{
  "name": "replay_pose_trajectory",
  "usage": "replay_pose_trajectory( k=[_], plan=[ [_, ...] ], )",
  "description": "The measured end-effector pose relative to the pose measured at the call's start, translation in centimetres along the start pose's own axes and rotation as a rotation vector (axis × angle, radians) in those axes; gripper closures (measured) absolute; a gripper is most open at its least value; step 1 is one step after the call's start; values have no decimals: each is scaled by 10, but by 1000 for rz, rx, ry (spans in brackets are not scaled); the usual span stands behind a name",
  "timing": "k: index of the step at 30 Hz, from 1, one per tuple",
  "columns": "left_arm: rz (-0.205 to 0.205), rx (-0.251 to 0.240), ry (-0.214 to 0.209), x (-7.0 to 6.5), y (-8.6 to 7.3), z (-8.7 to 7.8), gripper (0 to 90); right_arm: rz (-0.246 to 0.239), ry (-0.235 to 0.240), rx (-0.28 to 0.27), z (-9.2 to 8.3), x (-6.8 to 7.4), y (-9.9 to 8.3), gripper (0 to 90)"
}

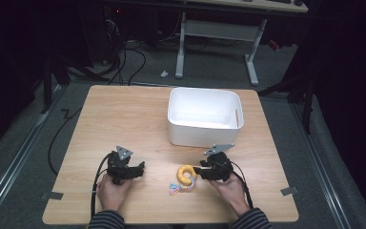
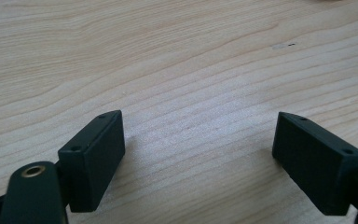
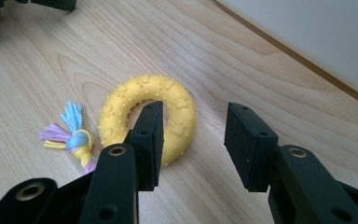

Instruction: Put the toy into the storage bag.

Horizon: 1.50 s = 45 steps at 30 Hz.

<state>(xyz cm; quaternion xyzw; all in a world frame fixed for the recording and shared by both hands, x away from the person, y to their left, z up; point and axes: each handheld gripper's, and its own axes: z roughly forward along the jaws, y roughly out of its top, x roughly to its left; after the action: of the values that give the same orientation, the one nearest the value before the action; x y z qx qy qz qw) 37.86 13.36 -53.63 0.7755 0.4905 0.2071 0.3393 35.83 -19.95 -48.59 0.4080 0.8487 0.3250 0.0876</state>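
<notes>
A: Quick pass, near to far. Your left hand [image 1: 113,190] sits at the near edge of the bench [image 1: 124,114], wrapped around the left tool [image 1: 132,170]. State?

B: Your left tool is wide open. In the left gripper view both jaws stand far apart over bare wood, nothing between them, nothing touched.

A: Right side?

B: Your right hand [image 1: 230,188] holds the right tool [image 3: 193,142] low over the bench, pointing toward the yellow ring toy [image 3: 148,115]. Jaws partly open, a moderate gap between them. One jaw crosses in front of the ring's hole and near rim in the right gripper view; the other stands over bare wood just beside the ring's outer edge.

A: So it has hold of the ring?

B: Can't call it a grip. The ring's rim lies roughly in line with the gap, but I can't tell if either pad presses on it. The ring looks flat on the wood.

A: Where's the ring on the bench?

B: Near edge, right of centre, between your two hands, just beside the right tool's tips in the high view [image 1: 187,174]. Paw prints and small bumps on its face.

A: The coloured bit?

B: A knotted rope tail [image 3: 74,140], blue, pink and yellow strands, touching the ring on the side toward your left hand, frayed end fanned out on the wood.

A: Farther back?

B: White bin [image 1: 204,136], rectangular, open top, standing upright past the ring at the bench's far middle, well apart from it.
</notes>
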Motion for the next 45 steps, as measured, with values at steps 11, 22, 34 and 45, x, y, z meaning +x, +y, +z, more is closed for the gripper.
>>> replay_pose_trajectory(
  k=[11, 22, 34, 45],
  plan=[
    [0, 0, 0, 0, 0, 0, 172, -14, -1, 39, 17, 7, 6, 576],
    [-1, 0, 0, 0, 0, 0, 172, -23, -20, 84, 31, 9, 5, 618],
    [0, 0, 0, 0, 0, 0, 172, -22, -31, 105, 33, 11, 7, 669],
    [0, 0, 0, 0, 0, 0, 172, 10, 17, 92, 32, 6, 5, 687]
  ],
)
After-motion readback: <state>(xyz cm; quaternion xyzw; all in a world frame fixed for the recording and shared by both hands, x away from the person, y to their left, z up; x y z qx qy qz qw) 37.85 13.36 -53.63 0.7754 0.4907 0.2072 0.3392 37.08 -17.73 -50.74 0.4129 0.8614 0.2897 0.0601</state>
